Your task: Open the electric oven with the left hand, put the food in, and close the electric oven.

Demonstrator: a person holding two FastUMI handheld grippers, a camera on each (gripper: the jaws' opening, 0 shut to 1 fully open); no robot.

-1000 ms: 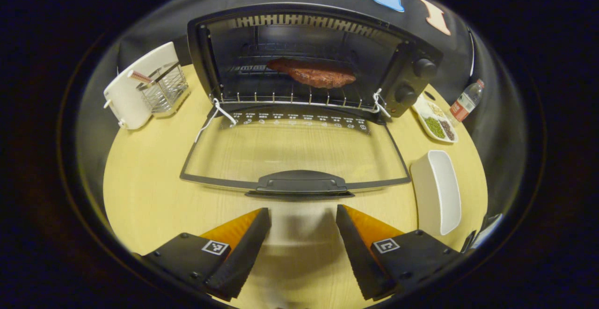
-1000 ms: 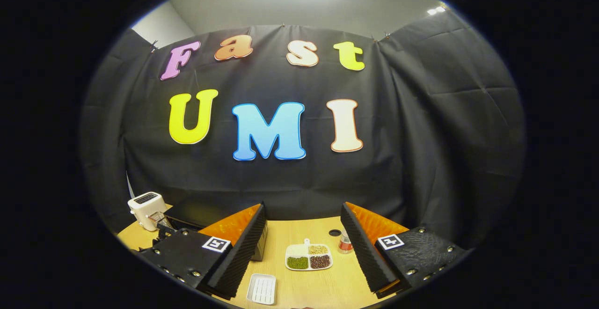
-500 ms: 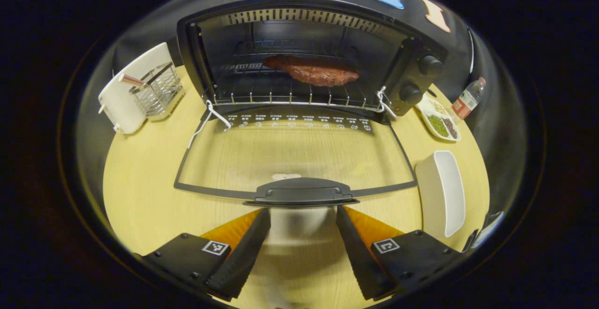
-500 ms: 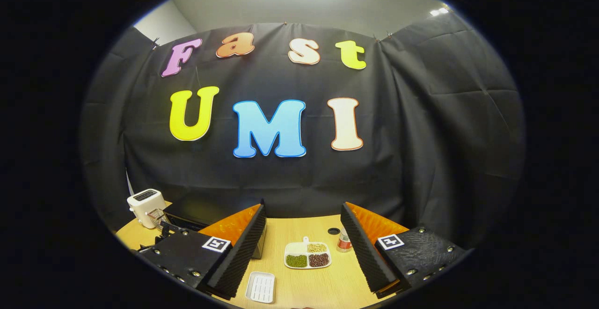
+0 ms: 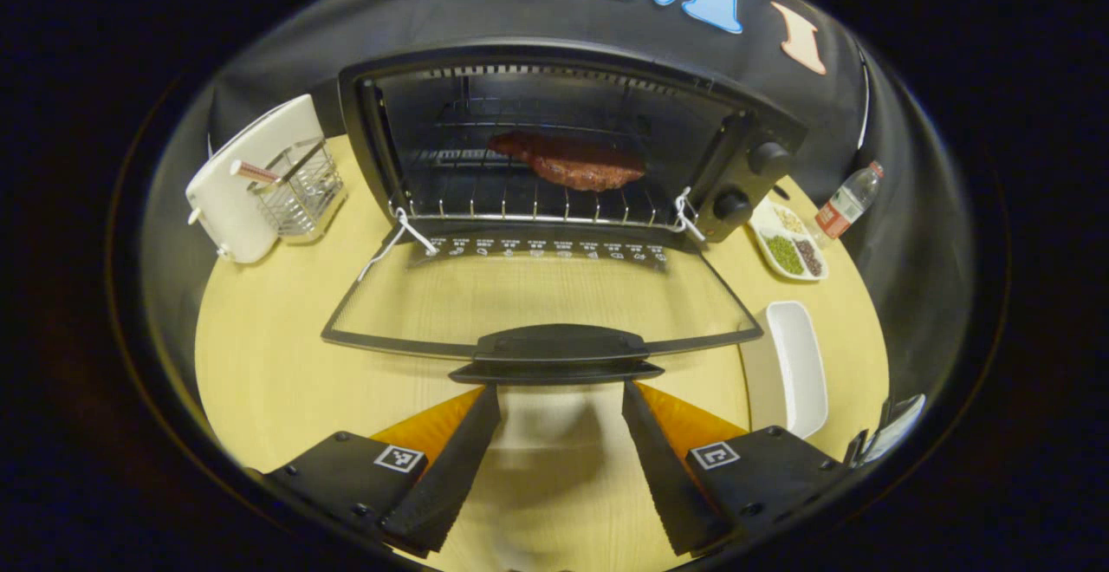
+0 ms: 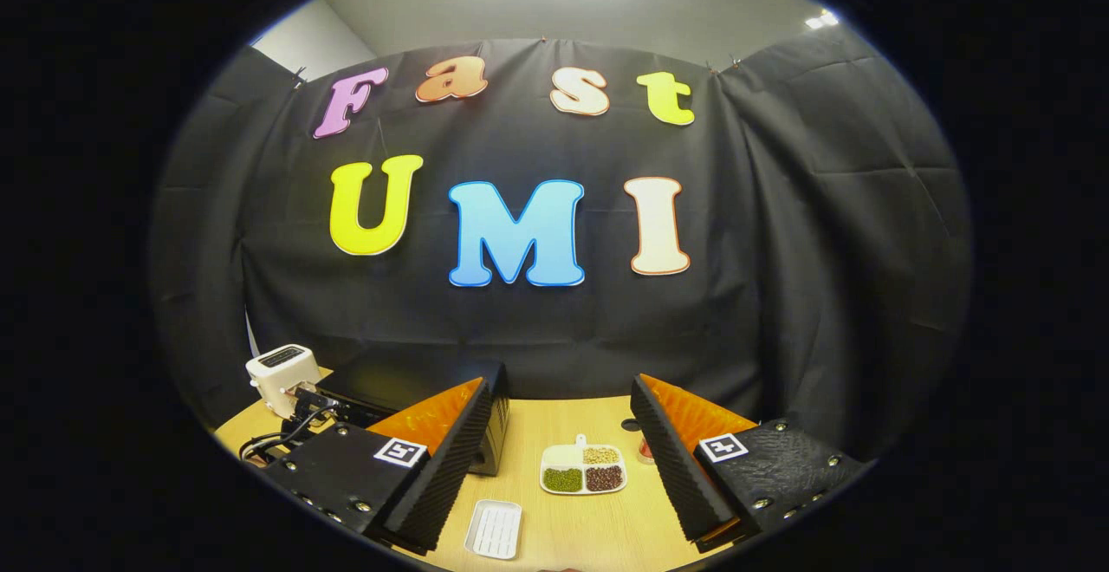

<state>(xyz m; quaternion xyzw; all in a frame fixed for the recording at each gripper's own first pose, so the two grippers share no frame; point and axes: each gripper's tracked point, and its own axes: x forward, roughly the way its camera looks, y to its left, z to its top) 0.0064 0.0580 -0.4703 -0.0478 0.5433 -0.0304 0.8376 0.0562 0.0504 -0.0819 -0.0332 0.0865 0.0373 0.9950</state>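
The black electric oven (image 5: pixel 762 134) stands at the back of the wooden table with its glass door (image 5: pixel 537 295) folded down toward me. A brown steak (image 5: pixel 572 163) lies on the wire rack inside. My left gripper (image 5: pixel 560 394) is open, its fingertips just below and in front of the door handle (image 5: pixel 559 347), with nothing between them. In the right gripper view my right gripper (image 6: pixel 560 386) is open, empty and held high, facing the booth wall. The oven (image 6: pixel 407 377) sits low on its left.
A white toaster (image 5: pixel 238 182) and a wire basket (image 5: pixel 303 182) stand left of the oven. Right of it are a divided dish of beans (image 5: pixel 787 238), a bottle (image 5: pixel 845 204) and a white rectangular dish (image 5: pixel 797 364). Bare table (image 5: pixel 260 364) lies at front left.
My left gripper has moved in until its fingertips reach the door handle, and the door now looks flatter. The right gripper has drifted a little, bringing more of the oven into its view.
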